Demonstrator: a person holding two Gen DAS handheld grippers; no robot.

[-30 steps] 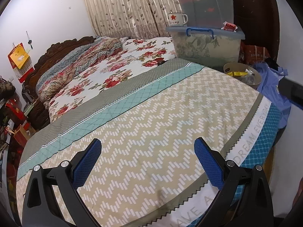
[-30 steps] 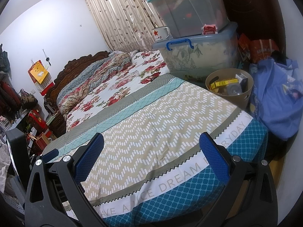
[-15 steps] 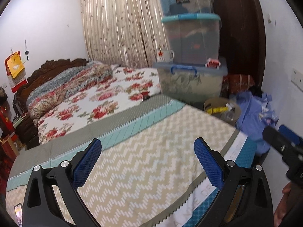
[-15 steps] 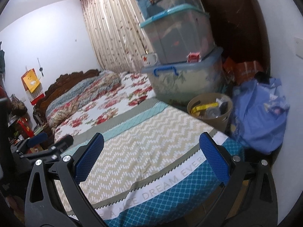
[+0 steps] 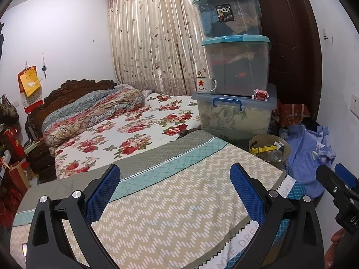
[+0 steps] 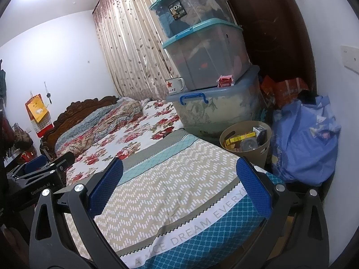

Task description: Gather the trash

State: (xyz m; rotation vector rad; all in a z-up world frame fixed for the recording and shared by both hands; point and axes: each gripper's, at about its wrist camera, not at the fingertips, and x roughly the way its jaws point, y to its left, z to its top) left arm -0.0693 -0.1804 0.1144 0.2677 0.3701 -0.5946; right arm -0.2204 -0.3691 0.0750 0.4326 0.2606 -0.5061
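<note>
A tan waste bin (image 5: 269, 150) (image 6: 246, 144) stands on the floor past the bed's far right corner; it holds a yellow box, a clear bottle and a dark carton. A small red packet (image 5: 260, 95) (image 6: 226, 81) lies on the lid of the lowest storage box. My left gripper (image 5: 175, 186) is open above the chevron bedspread, nothing between its blue pads. My right gripper (image 6: 179, 179) is open too, over the bed's foot edge. Each gripper shows at the edge of the other's view.
Three stacked plastic storage boxes (image 5: 235, 67) stand behind the bin, with a red-star enamel mug (image 5: 205, 85) on the lowest lid. A blue bundle of cloth (image 6: 305, 139) lies right of the bin by the wall. A dark door (image 5: 289, 44) is behind. Floral bedding (image 5: 125, 130) covers the bed.
Both views have tilted upward and pulled back from the bedspread; the full stack of boxes and the ceiling edge now show. Both grippers stay open.
</note>
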